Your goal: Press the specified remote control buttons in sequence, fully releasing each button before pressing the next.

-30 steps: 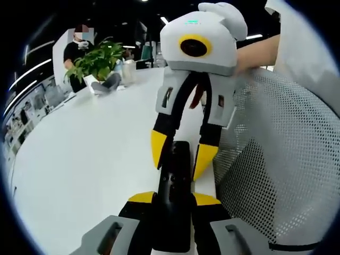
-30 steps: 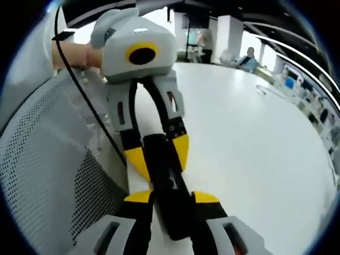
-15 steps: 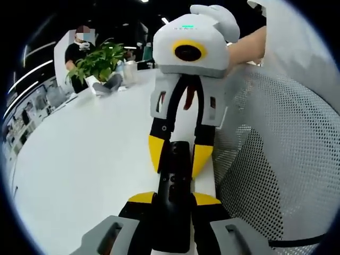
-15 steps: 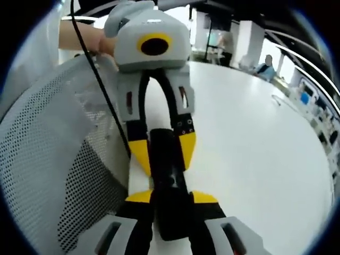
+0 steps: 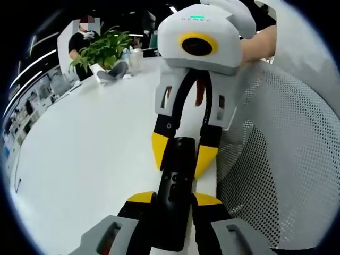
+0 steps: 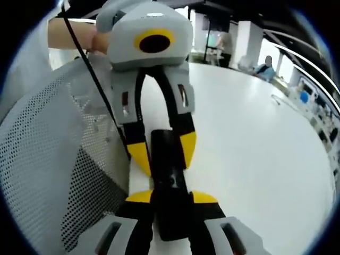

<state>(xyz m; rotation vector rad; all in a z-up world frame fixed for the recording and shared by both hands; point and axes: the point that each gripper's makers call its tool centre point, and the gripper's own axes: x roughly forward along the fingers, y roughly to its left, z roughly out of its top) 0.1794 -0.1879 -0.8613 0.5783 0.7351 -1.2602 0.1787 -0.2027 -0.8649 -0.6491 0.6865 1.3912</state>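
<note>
Black plastic sits between both pairs of tongs: the remote control [image 5: 174,196] is clamped from opposite ends, the left gripper [image 5: 173,197] narrow on its near end in the left gripper view and the right gripper [image 6: 171,197] narrow on the other end in the right gripper view. Each pair of yellow jaw tips also shows from the other's camera, hugging the far end of the remote.

Compared with half a second ago, the facing gripper sits slightly differently in each view, while the grip itself looks unchanged. I judge no button is being pressed yet; both tongs are busy holding.

Beneath lies the white table [image 5: 90,143], with a mesh chair back [image 5: 281,154] to one side and a potted plant [image 5: 103,50] far off.
</note>
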